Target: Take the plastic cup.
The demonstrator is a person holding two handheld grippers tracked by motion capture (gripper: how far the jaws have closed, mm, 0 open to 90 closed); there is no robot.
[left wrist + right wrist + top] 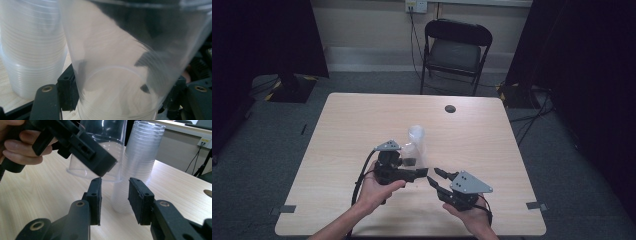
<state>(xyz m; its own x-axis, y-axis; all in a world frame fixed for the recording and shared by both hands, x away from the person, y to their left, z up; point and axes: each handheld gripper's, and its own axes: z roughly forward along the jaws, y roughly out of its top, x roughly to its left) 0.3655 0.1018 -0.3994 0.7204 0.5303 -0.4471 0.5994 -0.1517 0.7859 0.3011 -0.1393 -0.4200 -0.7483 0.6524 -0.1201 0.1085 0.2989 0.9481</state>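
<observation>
The right gripper (113, 202) sits nearest, low over the counter (492, 150) on the person's side of the stack (137, 167). Its jaws stand partly apart with nothing between them; the gap points at the foot of the stack but touches nothing.

Just beyond it, the left gripper (419, 173) holds a single clear cup (120, 75). Its jaws are drawn in narrow and press on opposite sides of the cup wall, as the left gripper view shows. The cup hangs mouth-down and tilted, lifted off the counter, right beside the stack on the left gripper's side and seemingly apart from it.

Farther back stands the stack itself, a column of nested clear cups, mouth-down and upright on the counter near its middle.

By my reading, the step in hand is peeling one cup off the stack: the cup looks already free, and the right gripper is coming in to help. The next move probably calls for the right jaws to take either the freed cup's rim or the stack's base. Thin plastic dents easily, so the grip should be gentle and square to the wall.
</observation>
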